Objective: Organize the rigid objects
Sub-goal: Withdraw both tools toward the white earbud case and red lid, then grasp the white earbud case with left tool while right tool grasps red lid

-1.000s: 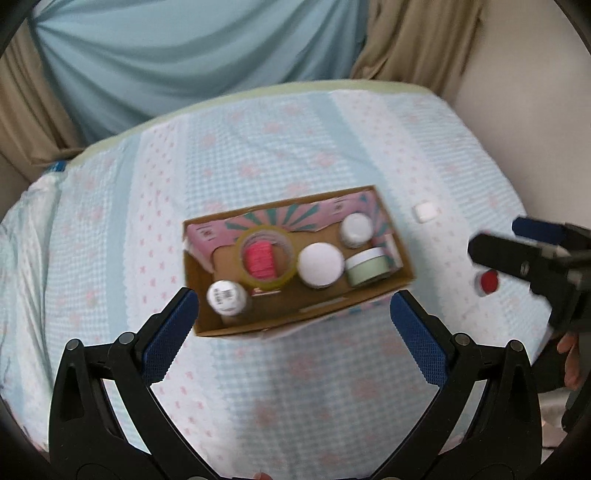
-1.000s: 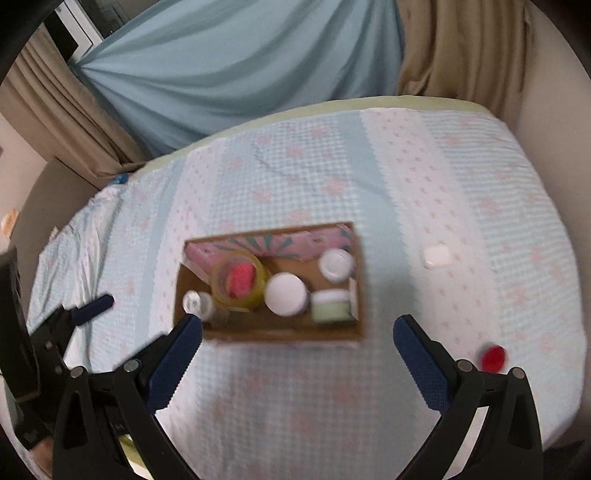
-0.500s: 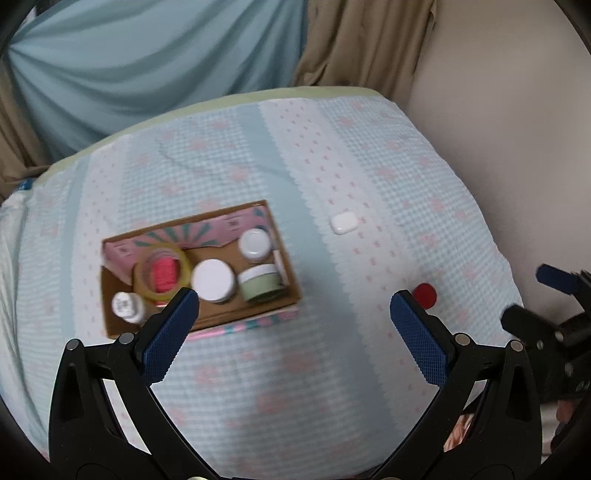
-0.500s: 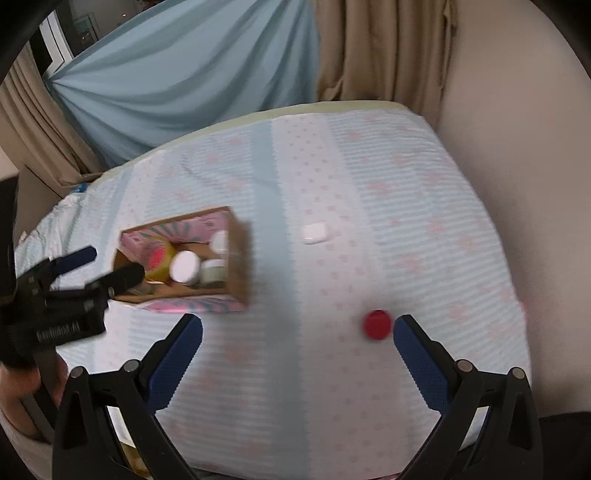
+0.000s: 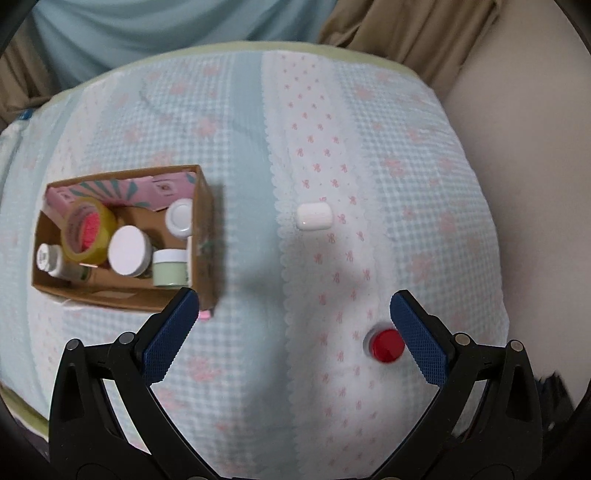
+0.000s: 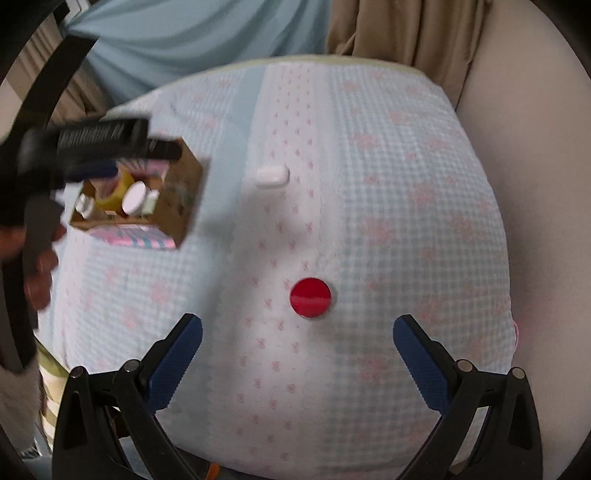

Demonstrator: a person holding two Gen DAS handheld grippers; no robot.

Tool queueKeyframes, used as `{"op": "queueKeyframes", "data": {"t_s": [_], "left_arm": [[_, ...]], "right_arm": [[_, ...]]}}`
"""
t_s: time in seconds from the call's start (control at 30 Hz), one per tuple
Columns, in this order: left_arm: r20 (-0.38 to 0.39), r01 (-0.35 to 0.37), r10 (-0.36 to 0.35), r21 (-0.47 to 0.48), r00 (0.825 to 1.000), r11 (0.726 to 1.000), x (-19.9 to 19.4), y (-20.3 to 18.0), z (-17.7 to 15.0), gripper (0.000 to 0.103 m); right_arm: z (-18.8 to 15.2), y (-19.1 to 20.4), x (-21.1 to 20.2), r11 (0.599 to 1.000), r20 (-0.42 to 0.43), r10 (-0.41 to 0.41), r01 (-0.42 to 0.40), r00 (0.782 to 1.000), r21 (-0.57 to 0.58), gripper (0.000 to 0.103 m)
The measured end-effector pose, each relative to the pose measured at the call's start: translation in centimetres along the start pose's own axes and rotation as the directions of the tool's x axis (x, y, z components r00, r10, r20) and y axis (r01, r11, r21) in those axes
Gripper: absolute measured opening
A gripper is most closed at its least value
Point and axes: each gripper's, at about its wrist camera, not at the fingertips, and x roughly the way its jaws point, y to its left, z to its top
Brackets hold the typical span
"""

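Room, left wrist view: pale blue drape hangs behind, tan curtains to the right of it, beige wall on the right.
Surface, left wrist view: tabletop under a blue-and-white checked cloth with pink bows and a scalloped white strip.
Cardboard box: sits at the left, holding a yellow tape roll, a white-lidded jar, a green jar, a small white jar and a white bottle.
White case: lies alone on the white strip, well apart from the box.
Red cap: just beside the right pad.
Left claw: released, jaws wide, nothing between them.
Room, right wrist view: same blue drape and tan curtains.
Surface, right wrist view: tabletop fills the frame; the box is at the left, the case beyond the cap.
Right claw: released, hovering with the cap just ahead of its gap.
Left claw, right wrist view: blurred above the box.
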Motion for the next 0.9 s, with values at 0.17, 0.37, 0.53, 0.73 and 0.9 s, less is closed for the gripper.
{"op": "queueKeyframes", "data": {"t_s": [0.17,0.37,0.53,0.73,0.9], "left_arm": [[-0.056,-0.013,0.012,-0.009,0.998,1.0,4.4,-1.0,2.1,0.103],[-0.139,-0.04,0.041,0.005,0.99,0.999,10.7,-1.9,5.0,0.103],[-0.192,-0.039,0.04,0.01,0.981,0.999,15.9,-2.4,7.0,0.103],[-0.245,-0.058,0.058,0.007,0.968,0.998,21.4,-2.7,8.4,0.103],[-0.273,-0.08,0.075,-0.005,0.959,0.997,24.2,-2.4,8.4,0.098]], "right_arm": [[-0.2,-0.5,3.7,0.999,-0.046,-0.015,0.013,0.999,-0.037,0.103],[0.5,-0.5,8.8,0.995,-0.134,-0.085,0.078,0.987,-0.059,0.103],[0.5,-0.7,13.0,0.988,-0.194,-0.148,0.136,0.97,-0.073,0.103],[0.4,-1.6,17.1,0.991,-0.279,-0.136,0.13,0.951,-0.04,0.091],[0.2,-2.0,18.7,0.991,-0.304,-0.135,0.128,0.943,-0.044,0.09]]}}
